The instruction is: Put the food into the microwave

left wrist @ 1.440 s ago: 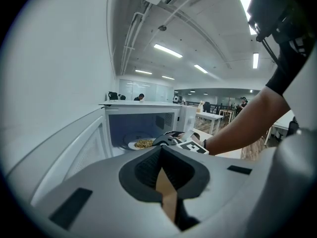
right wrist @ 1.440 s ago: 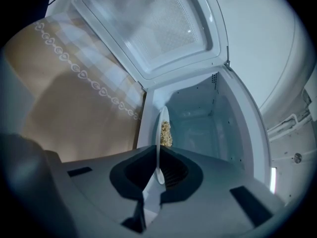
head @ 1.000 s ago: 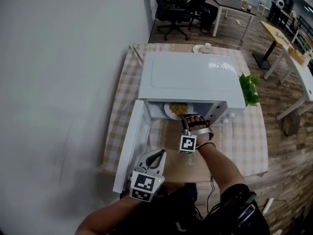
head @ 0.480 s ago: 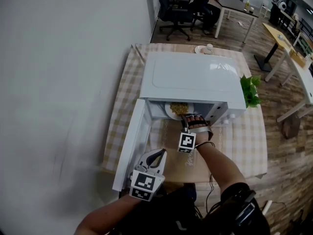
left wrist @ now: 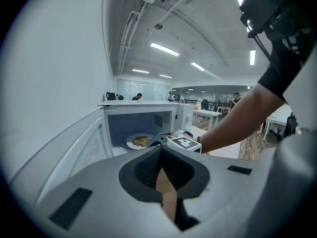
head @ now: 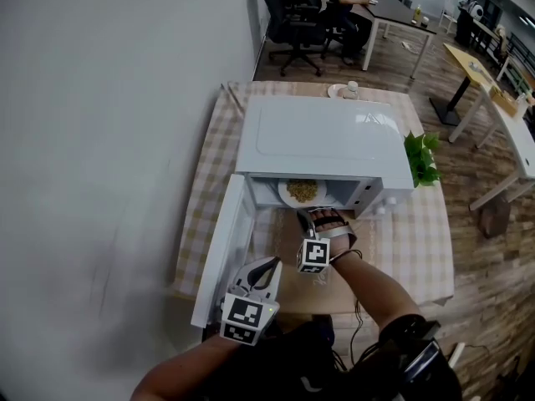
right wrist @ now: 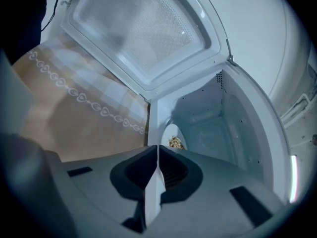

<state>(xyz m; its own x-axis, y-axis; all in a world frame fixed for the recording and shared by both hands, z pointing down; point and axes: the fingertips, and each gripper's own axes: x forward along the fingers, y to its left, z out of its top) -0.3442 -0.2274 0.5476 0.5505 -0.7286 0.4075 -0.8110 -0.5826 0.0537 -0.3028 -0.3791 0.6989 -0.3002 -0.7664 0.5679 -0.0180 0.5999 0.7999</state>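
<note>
With left gripper (head: 266,267) and right gripper (head: 309,217) both closed on nothing, slamming the door (head: 220,256) risked jolting the plate of food (head: 303,193)

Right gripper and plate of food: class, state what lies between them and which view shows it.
Only the microwave sill, no object; the head view shows it between right gripper and plate of food.

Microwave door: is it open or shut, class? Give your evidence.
Open: the door stands swung out leftward, exposing the plate of food inside the microwave.
</note>
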